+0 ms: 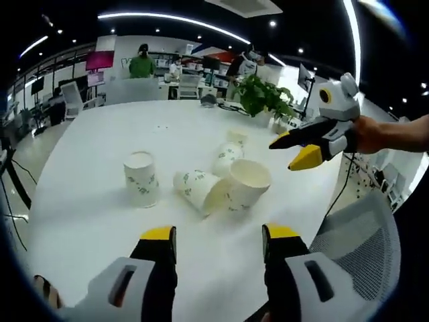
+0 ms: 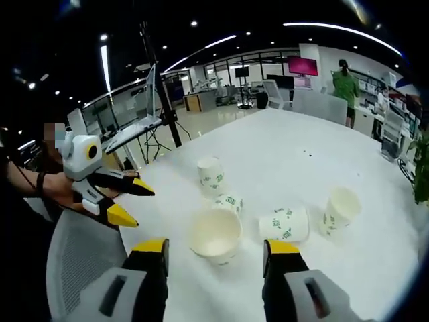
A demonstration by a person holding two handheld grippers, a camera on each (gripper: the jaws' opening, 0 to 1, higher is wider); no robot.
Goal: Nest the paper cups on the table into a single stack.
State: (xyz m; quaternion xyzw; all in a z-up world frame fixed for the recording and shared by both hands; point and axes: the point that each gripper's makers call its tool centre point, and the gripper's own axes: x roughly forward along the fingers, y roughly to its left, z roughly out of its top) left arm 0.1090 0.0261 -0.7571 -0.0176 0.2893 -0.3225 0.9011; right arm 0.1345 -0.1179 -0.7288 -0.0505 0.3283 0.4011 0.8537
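Several white paper cups with green print sit on the white table [image 1: 100, 134]. One cup [image 1: 141, 178] stands apart at the left. A second cup [image 1: 198, 190] lies on its side against a third cup [image 1: 247, 182], whose mouth faces me. Two more cups [image 1: 228, 157] lie behind them. My left gripper [image 1: 220, 235] is open and empty, short of the cluster. My right gripper [image 1: 295, 151] hovers open at the right of the cups. In the right gripper view, my right gripper [image 2: 217, 248] is open just before the mouth-facing cup [image 2: 216, 236], and my left gripper [image 2: 131, 201] hangs open at the left.
A potted plant [image 1: 265, 94] stands at the far table edge. A grey mesh chair [image 1: 362, 235] sits by the table's near right edge, seen too as the chair [image 2: 74, 261]. A tripod [image 2: 161, 100] stands beyond the table. People work at desks in the background.
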